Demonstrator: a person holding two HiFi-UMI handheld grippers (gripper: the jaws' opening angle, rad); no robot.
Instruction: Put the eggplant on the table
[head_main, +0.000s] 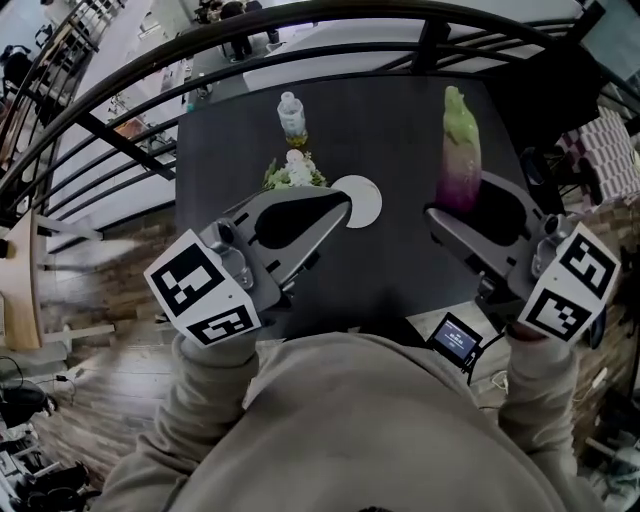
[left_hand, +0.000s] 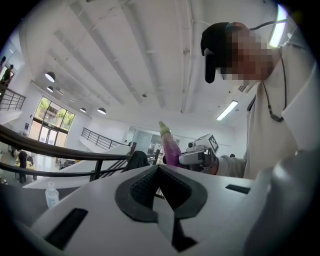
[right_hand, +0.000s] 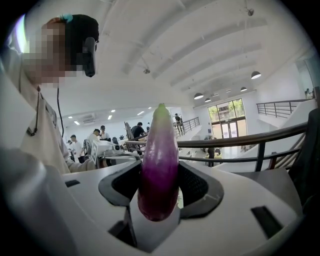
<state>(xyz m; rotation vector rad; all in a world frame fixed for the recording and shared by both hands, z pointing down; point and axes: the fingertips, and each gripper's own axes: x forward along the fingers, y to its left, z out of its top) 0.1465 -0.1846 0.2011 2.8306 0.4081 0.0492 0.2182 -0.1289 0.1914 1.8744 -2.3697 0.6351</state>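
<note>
1. While pinching only the purple base of the eggplant (right_hand: 159, 165) in the right gripper (head_main: 462, 212), risking a tip or slip over the dark table (head_main: 400, 120).
2. Holding the left gripper (left_hand: 159, 169) pressed together, empty.
3. Showing smooth glossy skin, fading purple to pale green, standing upright.

So the left gripper (left_hand: 159, 167) fills the bottom here, jaws pressed together with nothing between them. Right past its tips you can see the eggplant (left_hand: 171, 147) standing upright, purple with a pale green top, clamped in the right gripper (left_hand: 182, 158), and the person's light sleeve (left_hand: 235, 165) runs off to the right. Off to the left there's a dark railing (left_hand: 60, 155) and a clear plastic bottle (left_hand: 51, 194) low in the corner.
</note>
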